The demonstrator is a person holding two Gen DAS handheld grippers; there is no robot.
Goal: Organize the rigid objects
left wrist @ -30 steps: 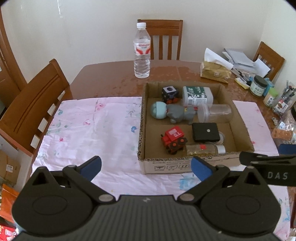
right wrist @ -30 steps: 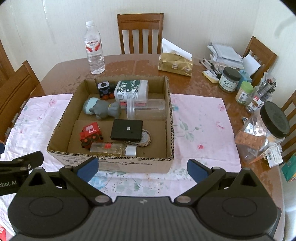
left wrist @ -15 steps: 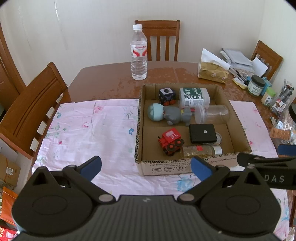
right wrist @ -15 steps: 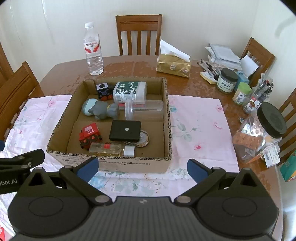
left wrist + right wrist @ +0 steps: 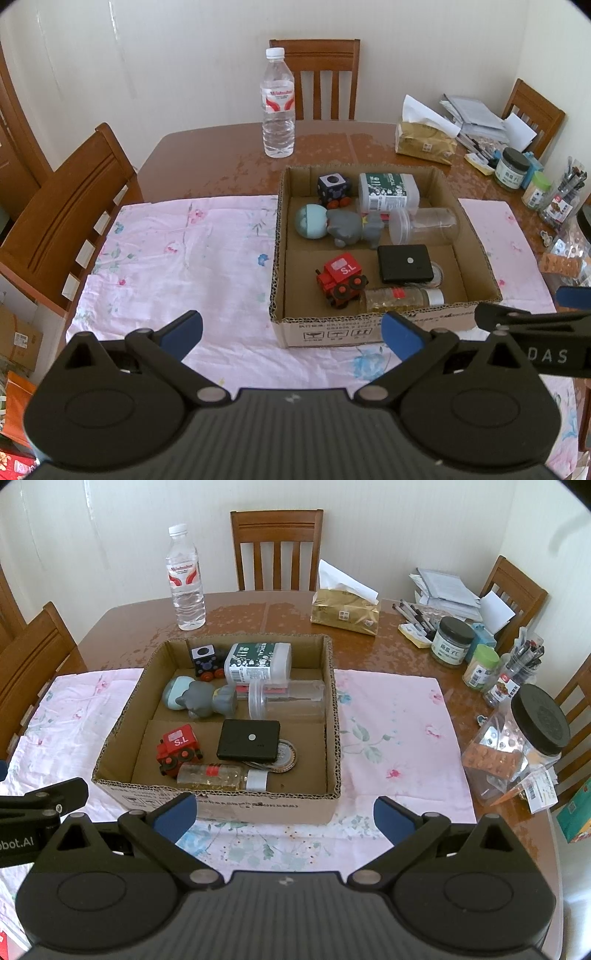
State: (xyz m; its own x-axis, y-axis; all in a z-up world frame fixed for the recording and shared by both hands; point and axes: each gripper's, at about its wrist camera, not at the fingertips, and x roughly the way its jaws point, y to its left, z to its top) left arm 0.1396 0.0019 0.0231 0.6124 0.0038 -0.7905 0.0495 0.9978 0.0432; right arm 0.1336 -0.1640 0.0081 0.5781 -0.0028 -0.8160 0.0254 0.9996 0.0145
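Observation:
A shallow cardboard box (image 5: 480, 266) (image 5: 330, 716) sits on a pink floral cloth (image 5: 177, 258) (image 5: 391, 720). In it lie a red toy train (image 5: 341, 278) (image 5: 177, 749), a black flat case (image 5: 404, 263) (image 5: 248, 740), a small glitter bottle (image 5: 402, 298) (image 5: 218, 775), a grey figure with a teal head (image 5: 338, 227) (image 5: 199, 698), a clear jar (image 5: 424, 225) (image 5: 288, 701), a white-green bottle (image 5: 388, 189) (image 5: 258, 661) and a dark cube toy (image 5: 332, 189) (image 5: 205, 659). My left gripper (image 5: 291, 332) and right gripper (image 5: 282, 812) are open and empty, held before the box's near wall.
A water bottle (image 5: 277, 107) (image 5: 185, 583) stands behind the box. A gold tissue pack (image 5: 345, 611), jars (image 5: 452, 640), pens and papers crowd the right side. A big black-lidded jar (image 5: 517, 746) stands at the right edge. Wooden chairs (image 5: 66, 218) surround the table.
Both grippers have drawn back and up a little from the box, so it appears smaller. The jaws stay open. Nothing in the box has moved.

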